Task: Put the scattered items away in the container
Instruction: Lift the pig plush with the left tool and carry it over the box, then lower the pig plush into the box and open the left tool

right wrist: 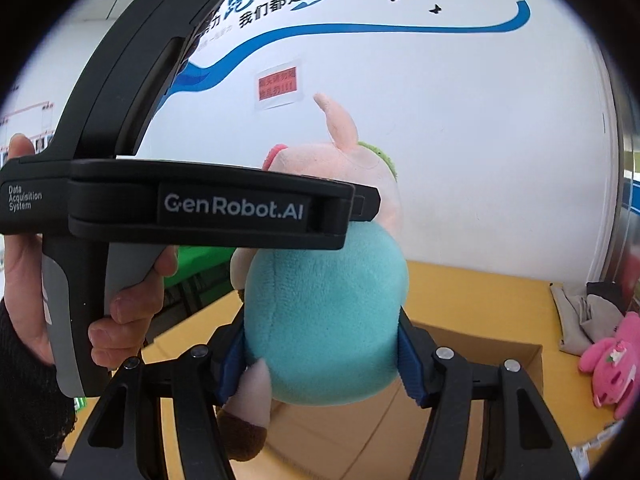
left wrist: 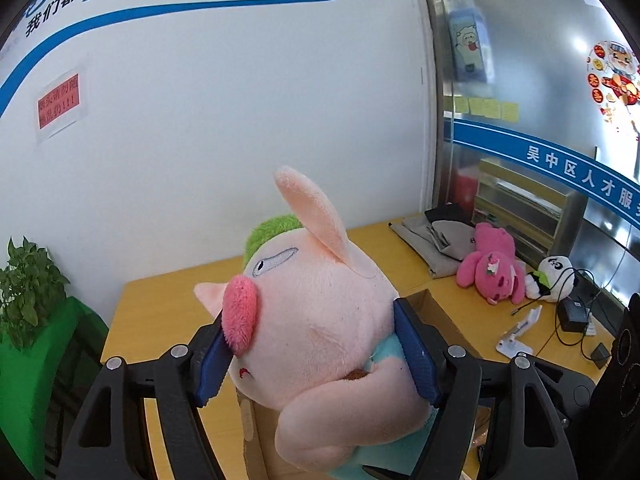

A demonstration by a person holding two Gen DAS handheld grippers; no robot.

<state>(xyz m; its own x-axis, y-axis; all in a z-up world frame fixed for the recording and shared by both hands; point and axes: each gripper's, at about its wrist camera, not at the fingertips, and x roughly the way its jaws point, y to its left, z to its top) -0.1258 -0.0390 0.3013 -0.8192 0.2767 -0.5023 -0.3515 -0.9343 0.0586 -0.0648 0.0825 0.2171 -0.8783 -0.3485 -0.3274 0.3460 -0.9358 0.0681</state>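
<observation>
A big pink pig plush (left wrist: pixel 320 272) with a green tuft and a teal body (right wrist: pixel 320 280) hangs in the air, held by both grippers. My left gripper (left wrist: pixel 310 316) is shut on its head, the blue pads pressed into cheek and neck. My right gripper (right wrist: pixel 322 328) is shut on the teal body, one small foot poking out by its left pad. Below the plush stands an open cardboard box (left wrist: pixel 434 306) (right wrist: pixel 536 356) on the yellow table (left wrist: pixel 160 312). The left tool's black housing (right wrist: pixel 224 212), held by a hand (right wrist: pixel 132 308), crosses the right wrist view.
On the table to the right lie a pink plush (left wrist: pixel 492 276) (right wrist: pixel 612 364), a panda plush (left wrist: pixel 556 276), grey cloth (left wrist: pixel 432 240), a black adapter with cables (left wrist: pixel 572 316) and a white stand (left wrist: pixel 520 332). A potted plant (left wrist: pixel 28 280) stands at left, a white wall behind.
</observation>
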